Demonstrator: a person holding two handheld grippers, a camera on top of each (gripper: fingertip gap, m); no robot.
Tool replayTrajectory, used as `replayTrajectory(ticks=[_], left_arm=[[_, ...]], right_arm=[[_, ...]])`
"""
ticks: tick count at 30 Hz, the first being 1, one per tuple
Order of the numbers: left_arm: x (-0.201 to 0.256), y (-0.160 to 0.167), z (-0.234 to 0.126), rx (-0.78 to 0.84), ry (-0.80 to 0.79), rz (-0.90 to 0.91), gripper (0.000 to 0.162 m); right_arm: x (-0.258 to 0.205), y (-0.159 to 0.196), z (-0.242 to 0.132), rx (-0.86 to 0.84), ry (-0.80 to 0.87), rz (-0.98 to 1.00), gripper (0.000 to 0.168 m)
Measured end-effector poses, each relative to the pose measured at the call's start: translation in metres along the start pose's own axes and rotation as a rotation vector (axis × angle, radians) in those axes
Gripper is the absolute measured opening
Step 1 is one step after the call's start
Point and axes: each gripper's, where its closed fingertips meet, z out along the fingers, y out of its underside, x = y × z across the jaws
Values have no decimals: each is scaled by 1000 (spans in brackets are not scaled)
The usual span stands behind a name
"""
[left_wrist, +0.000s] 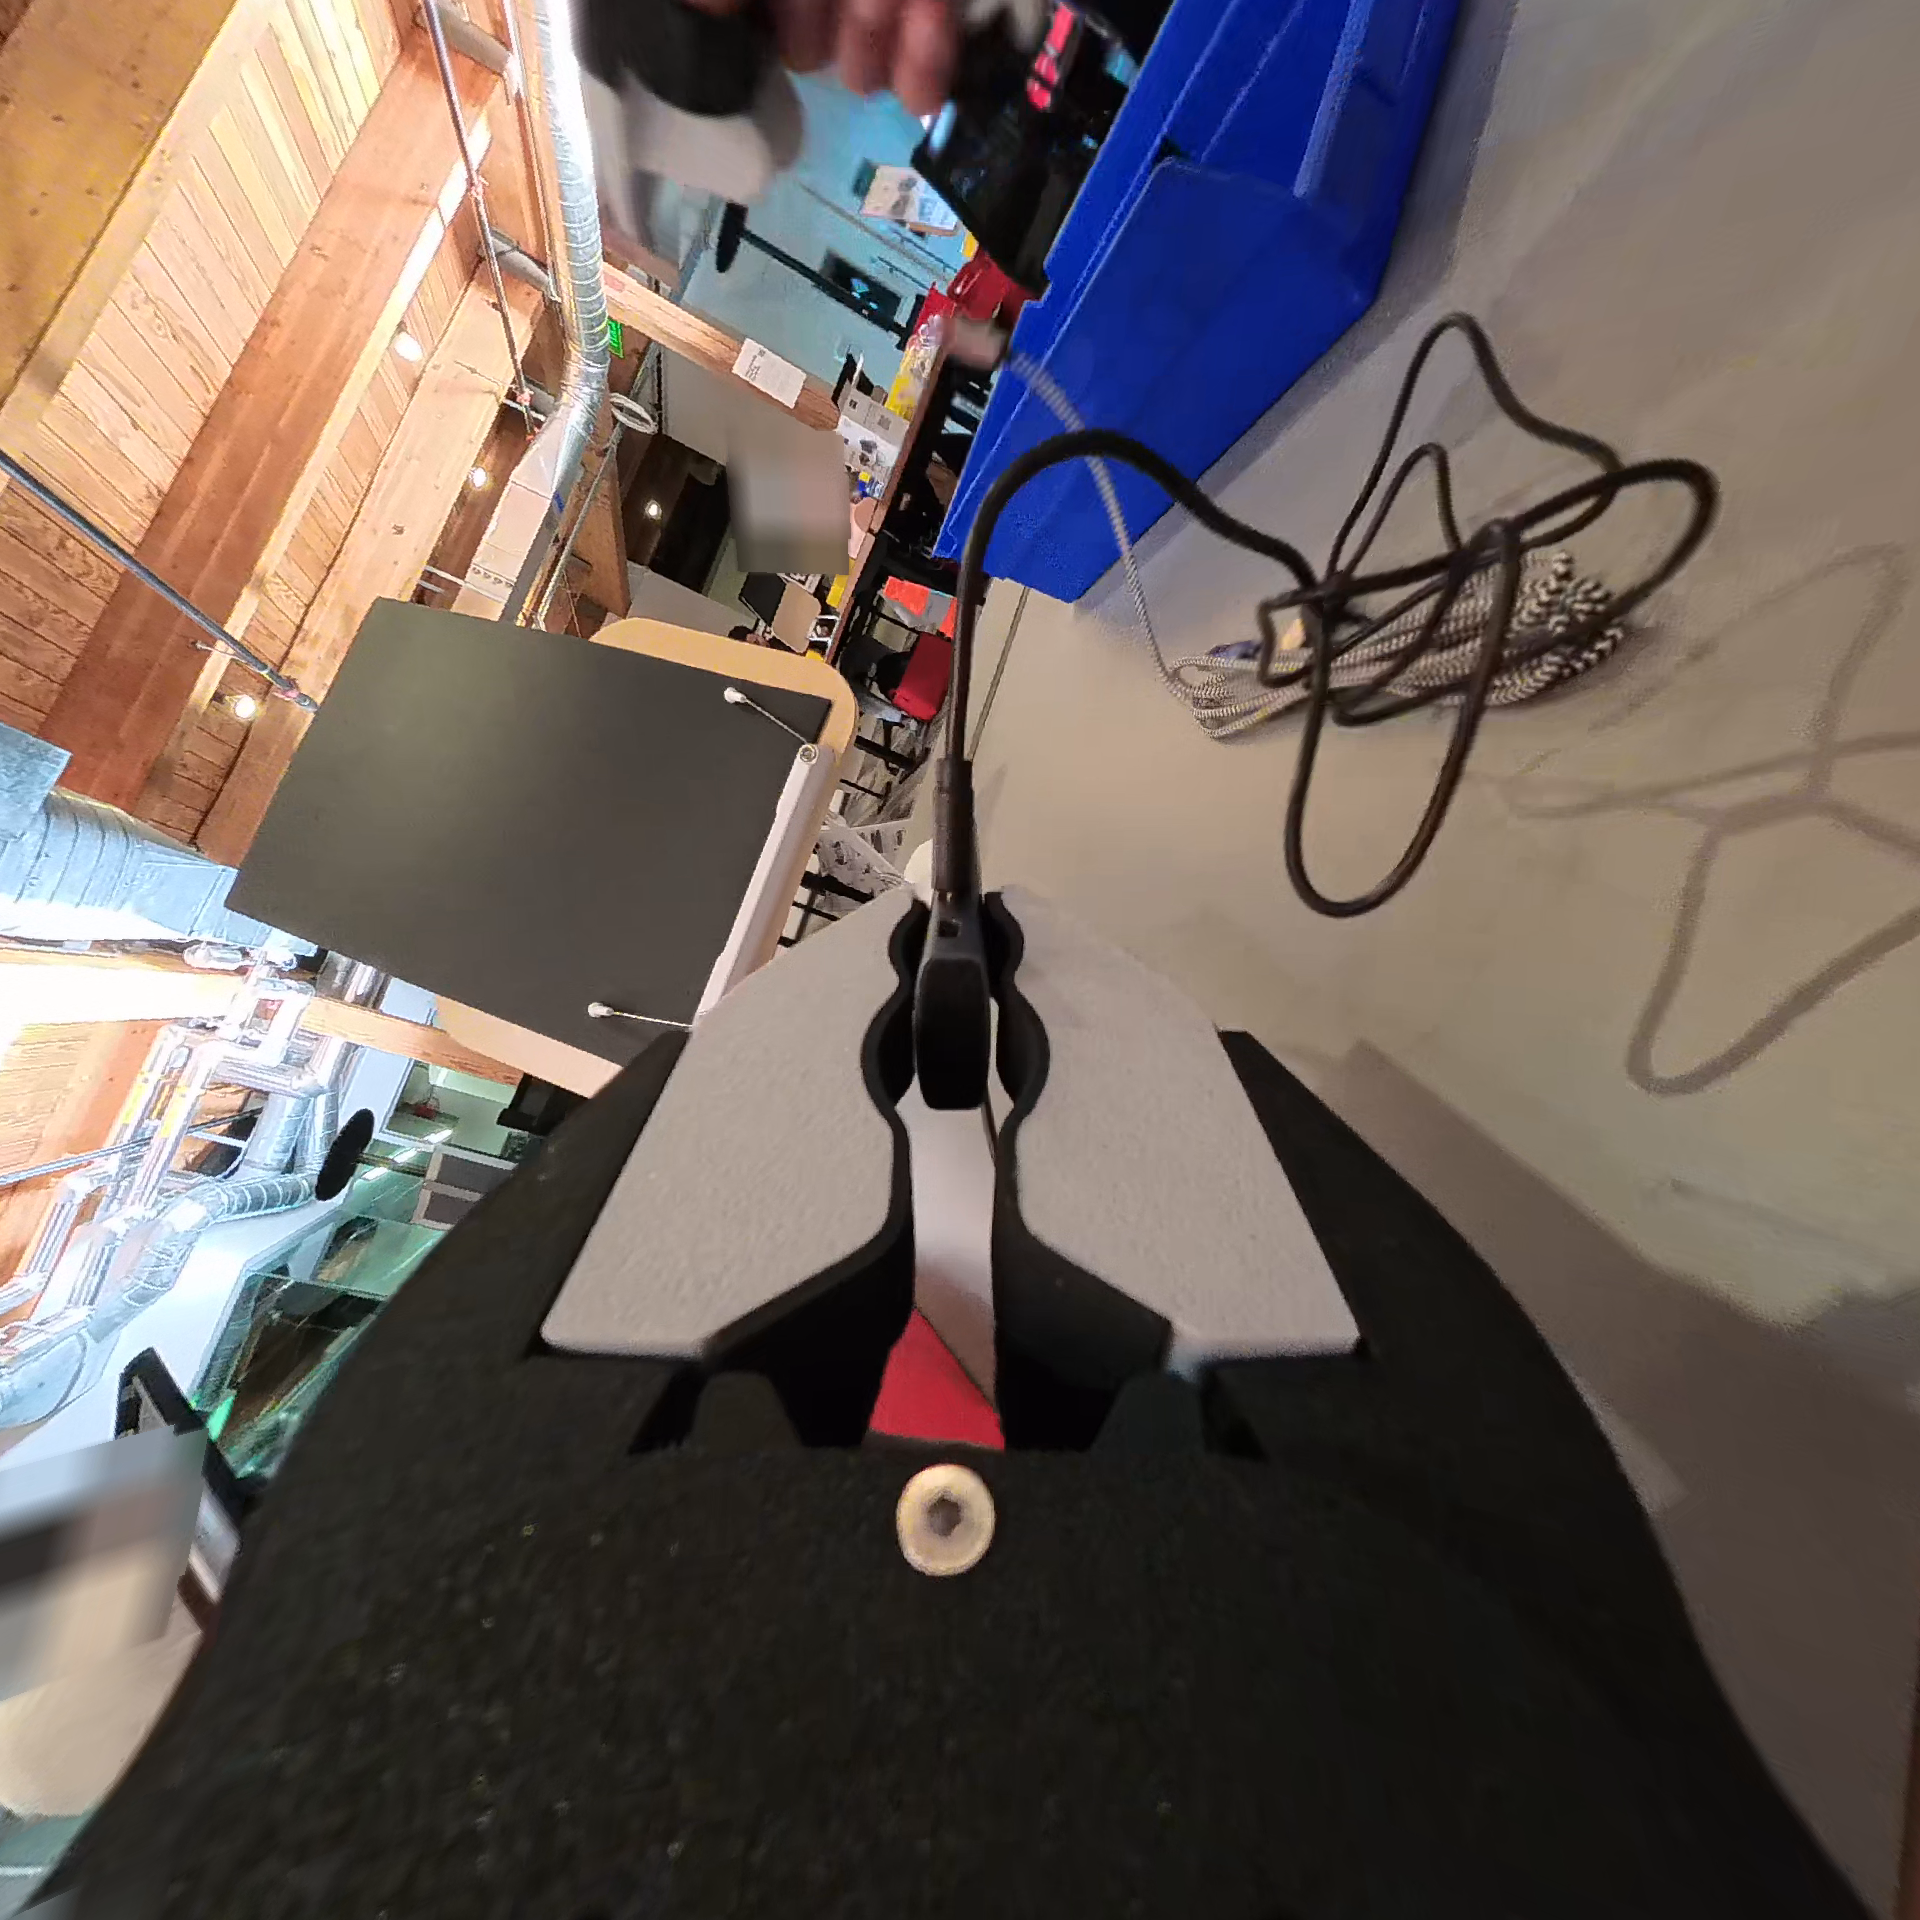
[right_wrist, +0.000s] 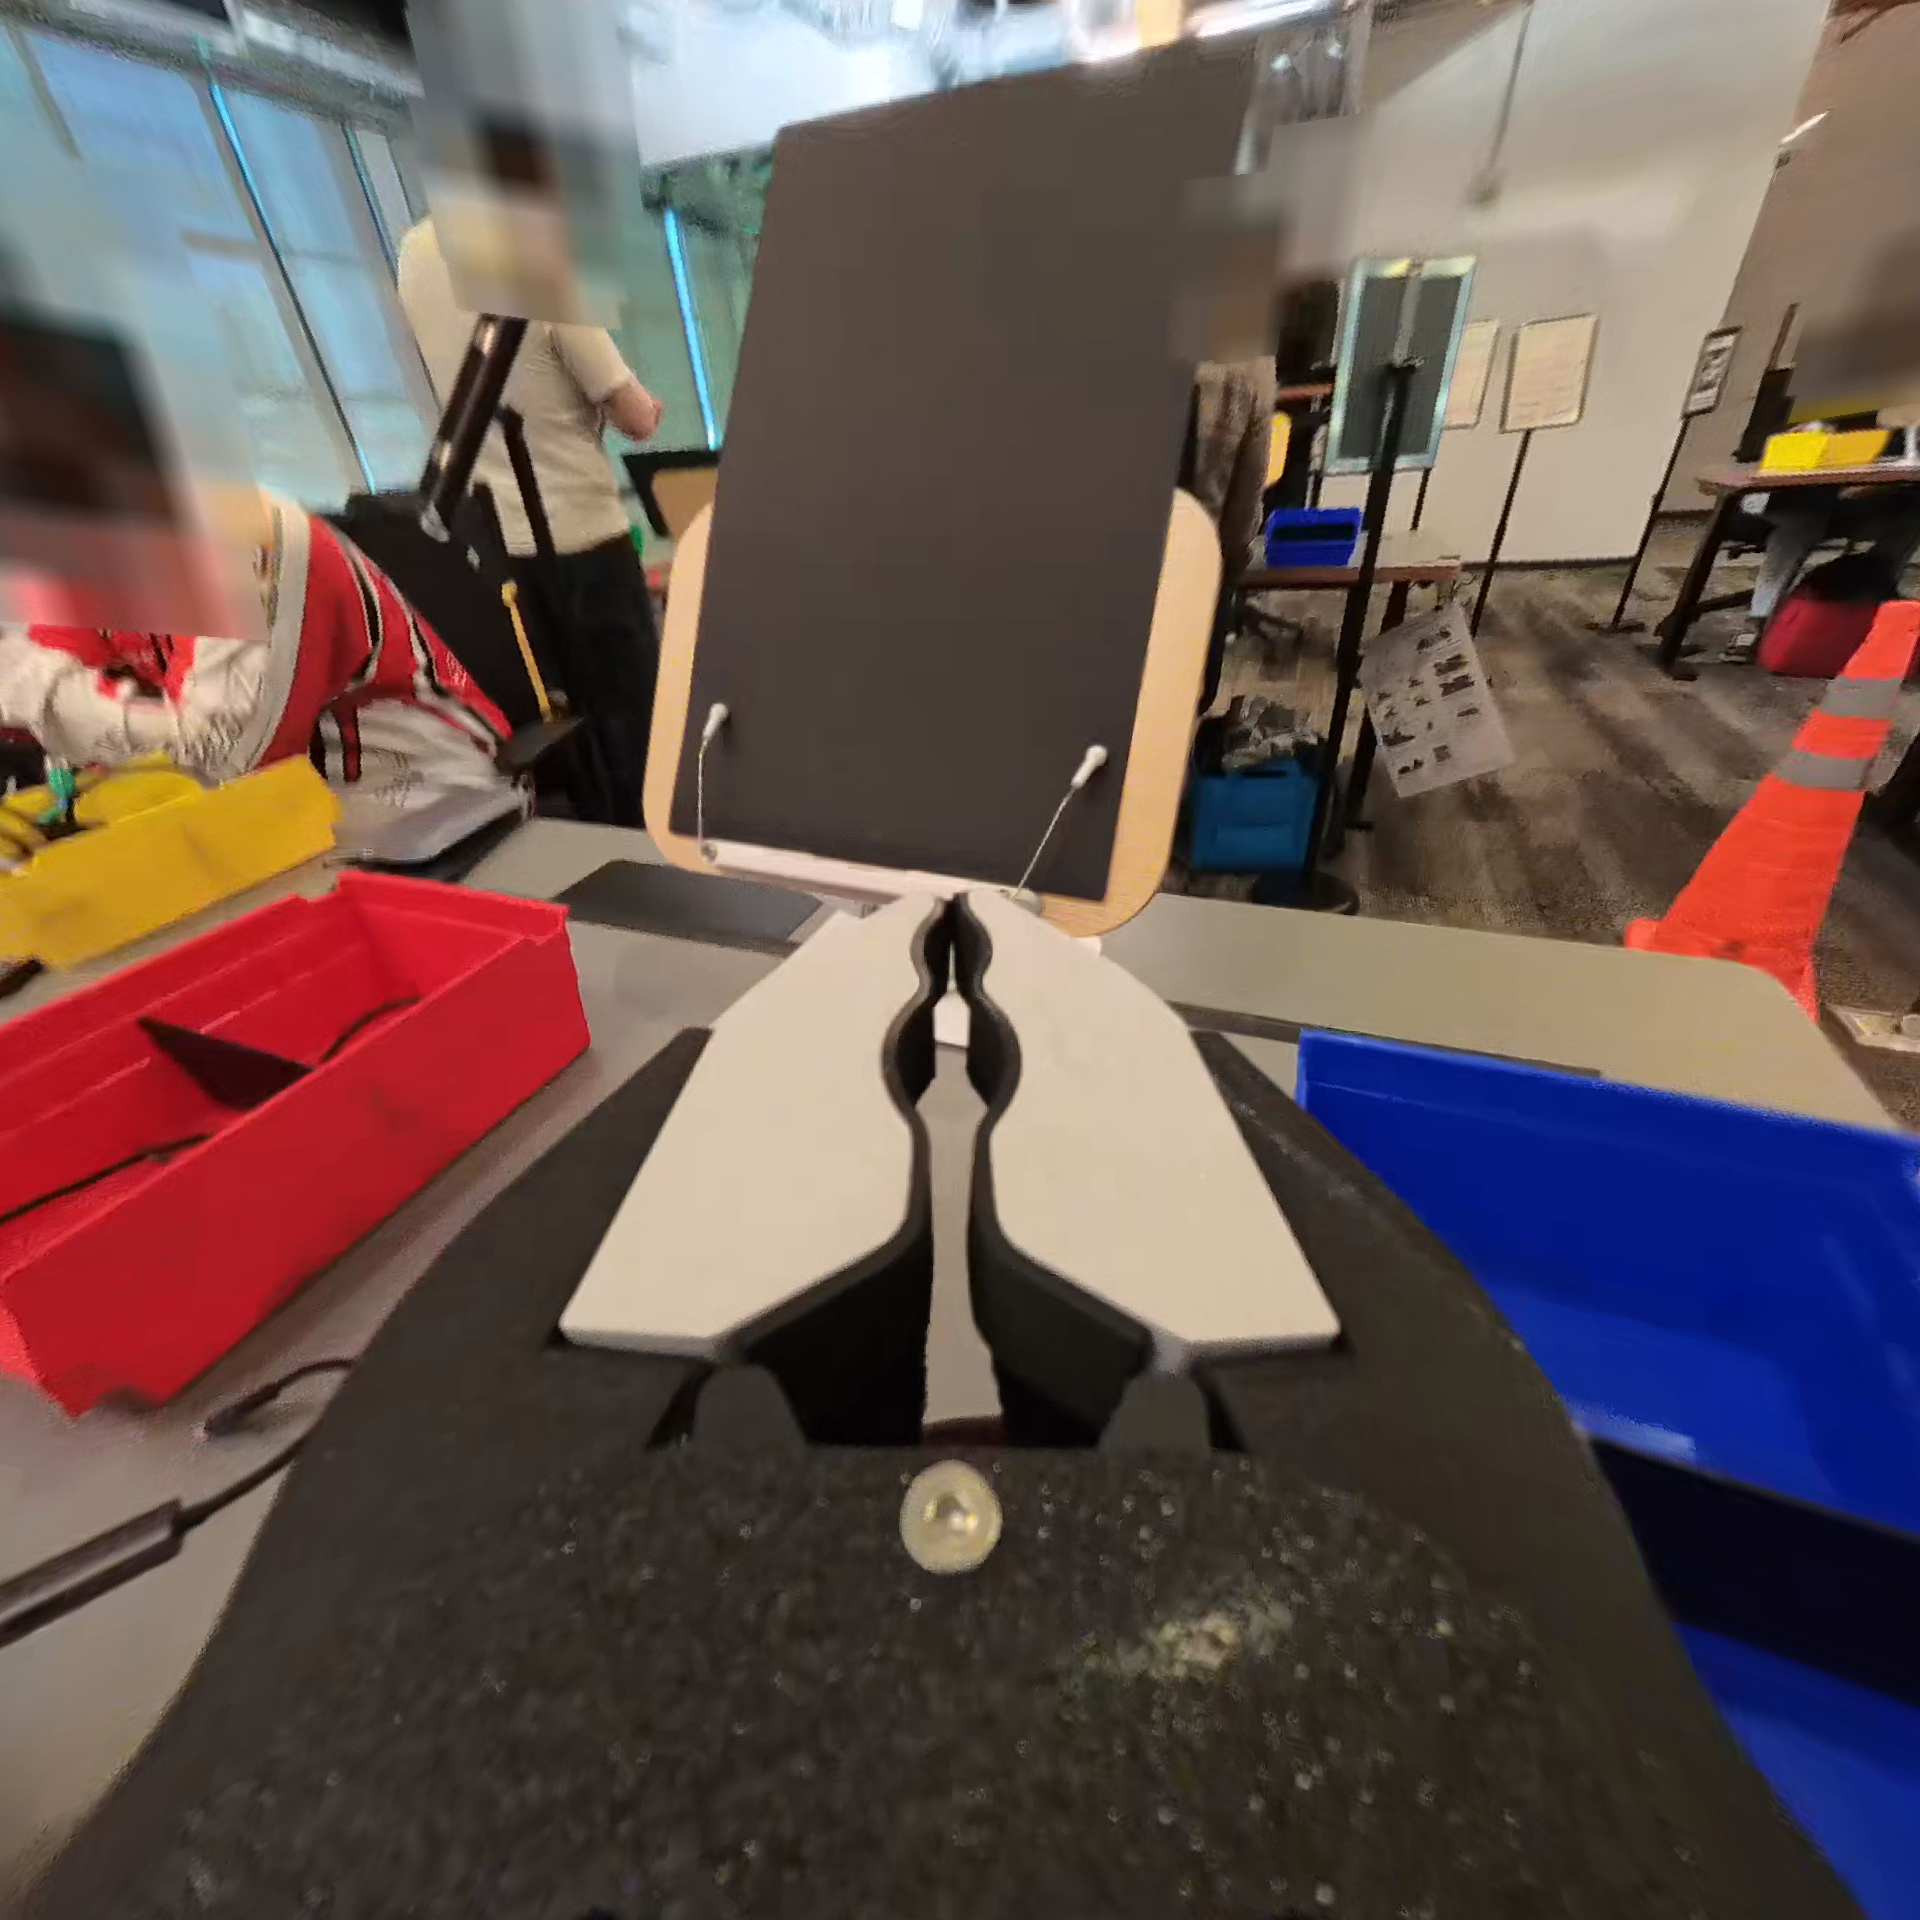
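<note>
Left gripper (left_wrist: 951, 935): jaws pinched on the black plug end of a black cable (left_wrist: 1351, 582). The plug sits in the notch between the grey fingers (left_wrist: 769, 1122), and the cable leaves the tips toward 12 o'clock, arches over, then runs to 2 o'clock, where it lies in loose loops on the grey table (left_wrist: 1351, 1039). This view is rolled sideways, so the table fills the right side. The loops lie across a bundled black-and-white braided cable (left_wrist: 1455, 644) at 2 o'clock; the two overlap, and I cannot tell whether they are tangled. A blue bin (left_wrist: 1195, 291) sits at 1 o'clock, just beyond the cables. A black board on a wooden stand (left_wrist: 520, 810) is at 10 o'clock. At 12 o'clock, top edge, is a blurred hand with the other gripper (left_wrist: 707, 104); too smeared to read its jaws there.

Right gripper (right_wrist: 954, 914): jaws pressed together, tips touching, nothing between them. It hangs over the table, level. The same black board on its wooden stand (right_wrist: 935, 499) is dead ahead at 12 o'clock, upright and leaning back, with two wire clips at its lower edge. A red bin (right_wrist: 312, 1091) is at 9 o'clock with a thin black cord and a dark divider inside. A second black cord (right_wrist: 187, 1496) lies on the table at 8 o'clock, in front of that bin. The blue bin (right_wrist: 1610, 1247) is at 3 to 4 o'clock, close beside the gripper body. A yellow bin (right_wrist: 156, 852) sits behind the red one at 10 o'clock. An orange traffic cone (right_wrist: 1787, 800) stands on the floor at 2 o'clock. People are in the background at 10 to 11 o'clock.
</note>
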Motion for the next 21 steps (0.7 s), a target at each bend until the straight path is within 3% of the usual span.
replayTrajectory(ticks=[2, 4, 7, 11, 16, 18, 21], left_arm=[[0, 0, -1, -9, -5, 30, 10], [0, 1, -2, -19, -5, 53, 10], [2, 4, -3, -33, 4, 64, 10], [8, 8, -5, -48, 27, 50, 10], [9, 8, -1, -38, 42, 22, 10], [10, 6, 2, -28, 48, 13, 10], [11, 3, 8, -13, 60, 7, 10]], right_arm=[[-7, 8, 7, -145, -50, -36, 0], [-18, 41, 4, -313, -130, 16, 3], [-30, 80, -29, -310, -187, 110, 15], [-28, 156, -91, -428, -128, 149, 22], [21, 219, -146, -658, 96, -117, 23], [24, 242, -153, -761, 86, 38, 34], [33, 249, -145, -715, 142, 249, 34]])
